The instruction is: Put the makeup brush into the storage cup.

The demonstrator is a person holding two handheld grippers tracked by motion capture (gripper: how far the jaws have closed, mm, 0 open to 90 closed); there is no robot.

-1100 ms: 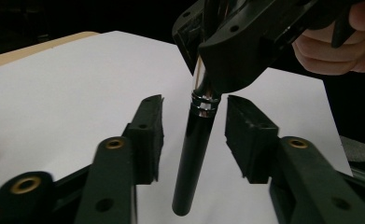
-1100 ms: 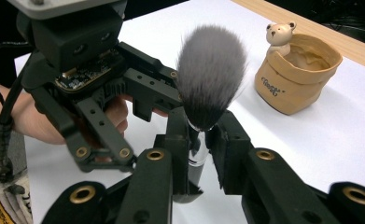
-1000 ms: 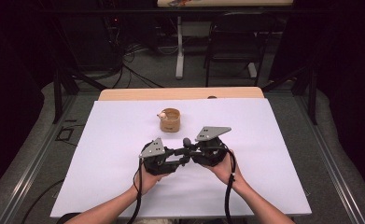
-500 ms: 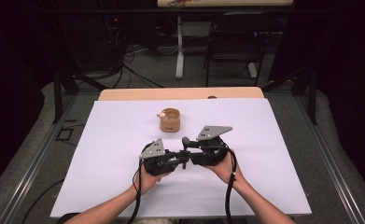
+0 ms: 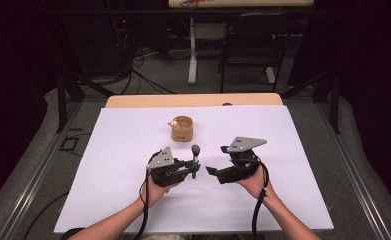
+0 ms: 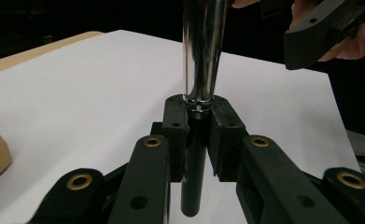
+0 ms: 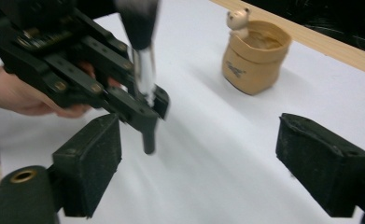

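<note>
A makeup brush (image 5: pixel 195 156) with a black handle, chrome ferrule (image 6: pixel 200 51) and dark bristle head stands upright at the middle of the white sheet. My left gripper (image 5: pixel 193 170) is shut on its handle, the pads (image 6: pixel 175 126) clamped just under the ferrule. My right gripper (image 5: pixel 217 160) sits a short way to the right of the brush (image 7: pixel 145 70). Its jaws have just been opening and stand wide apart, its pads (image 7: pixel 94 158) bare, with nothing between them. One of its fingers (image 6: pixel 320 32) shows in the left gripper view at upper right.
A small tan cup (image 5: pixel 182 128) with a little bear figure (image 7: pixel 238 21) on its rim stands behind the grippers on the white sheet (image 5: pixel 123 145). The table's wooden far edge (image 5: pixel 193 100) runs beyond it. A chair (image 5: pixel 248 45) stands on the floor behind.
The right gripper, earlier pressed up against the left one at the brush, has opened its jaws and moved off to the right. The left gripper has kept still with the brush.
</note>
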